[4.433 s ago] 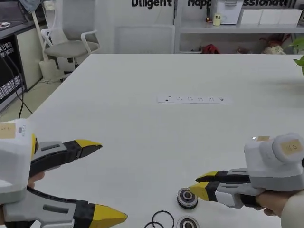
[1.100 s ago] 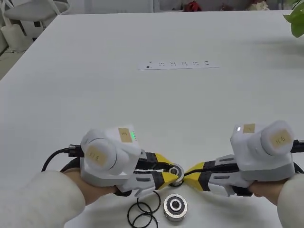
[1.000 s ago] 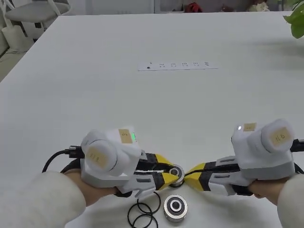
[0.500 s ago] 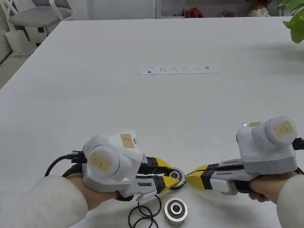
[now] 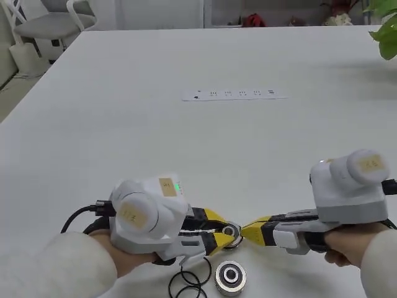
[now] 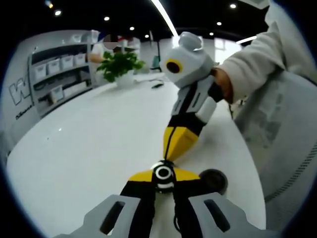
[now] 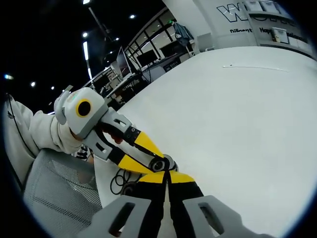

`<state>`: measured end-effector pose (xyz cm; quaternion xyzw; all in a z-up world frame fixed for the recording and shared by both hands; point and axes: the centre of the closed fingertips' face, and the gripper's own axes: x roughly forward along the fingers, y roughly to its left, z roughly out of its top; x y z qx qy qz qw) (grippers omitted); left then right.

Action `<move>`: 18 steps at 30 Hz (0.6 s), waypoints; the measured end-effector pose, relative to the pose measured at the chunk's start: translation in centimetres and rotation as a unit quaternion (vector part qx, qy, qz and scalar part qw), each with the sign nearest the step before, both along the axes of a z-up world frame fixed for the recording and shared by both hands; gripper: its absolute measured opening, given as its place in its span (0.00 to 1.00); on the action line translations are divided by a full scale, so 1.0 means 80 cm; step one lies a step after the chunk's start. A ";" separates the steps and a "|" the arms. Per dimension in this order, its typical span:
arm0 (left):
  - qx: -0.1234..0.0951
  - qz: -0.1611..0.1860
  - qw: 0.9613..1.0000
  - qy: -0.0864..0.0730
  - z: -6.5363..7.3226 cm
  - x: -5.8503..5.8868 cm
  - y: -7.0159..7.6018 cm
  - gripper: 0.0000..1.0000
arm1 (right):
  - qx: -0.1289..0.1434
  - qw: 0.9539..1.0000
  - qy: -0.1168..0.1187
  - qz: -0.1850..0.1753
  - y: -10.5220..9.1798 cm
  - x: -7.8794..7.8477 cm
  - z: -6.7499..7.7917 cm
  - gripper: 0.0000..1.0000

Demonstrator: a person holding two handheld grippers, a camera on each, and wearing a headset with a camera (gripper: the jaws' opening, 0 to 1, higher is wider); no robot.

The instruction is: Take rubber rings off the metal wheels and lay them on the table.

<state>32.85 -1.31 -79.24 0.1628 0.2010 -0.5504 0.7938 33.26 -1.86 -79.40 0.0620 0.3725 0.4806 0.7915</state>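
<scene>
Left claw [image 5: 224, 235], open earlier, now clamps a metal wheel [image 5: 231, 232] beside right claw [image 5: 244, 231].

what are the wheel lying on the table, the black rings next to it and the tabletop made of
Wheel: looks like bare metal, silvery and shiny, with a darker band around its hub.
Black rings: thin, matte black loops, likely rubber.
Tabletop: smooth white with a soft sheen, probably laminate or painted board; I cannot tell which.
</scene>
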 end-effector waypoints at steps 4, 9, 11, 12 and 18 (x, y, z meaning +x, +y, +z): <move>0.000 0.001 1.000 0.001 0.000 0.000 0.000 0.14 | 0.002 1.000 0.001 0.000 0.000 0.000 0.001 0.00; 0.001 0.001 1.000 -0.001 0.001 0.001 0.000 0.14 | 0.002 1.000 0.002 0.001 0.002 0.000 0.003 0.00; 0.001 0.001 1.000 -0.001 0.001 0.001 0.000 0.14 | 0.002 1.000 0.000 0.003 0.002 0.000 0.003 0.00; 0.001 0.001 1.000 -0.001 0.001 0.001 0.000 0.14 | 0.002 1.000 0.000 0.003 0.002 0.000 0.003 0.00; 0.000 0.001 1.000 -0.002 0.000 0.001 0.000 0.14 | 0.002 1.000 -0.004 0.008 0.004 -0.002 0.004 0.00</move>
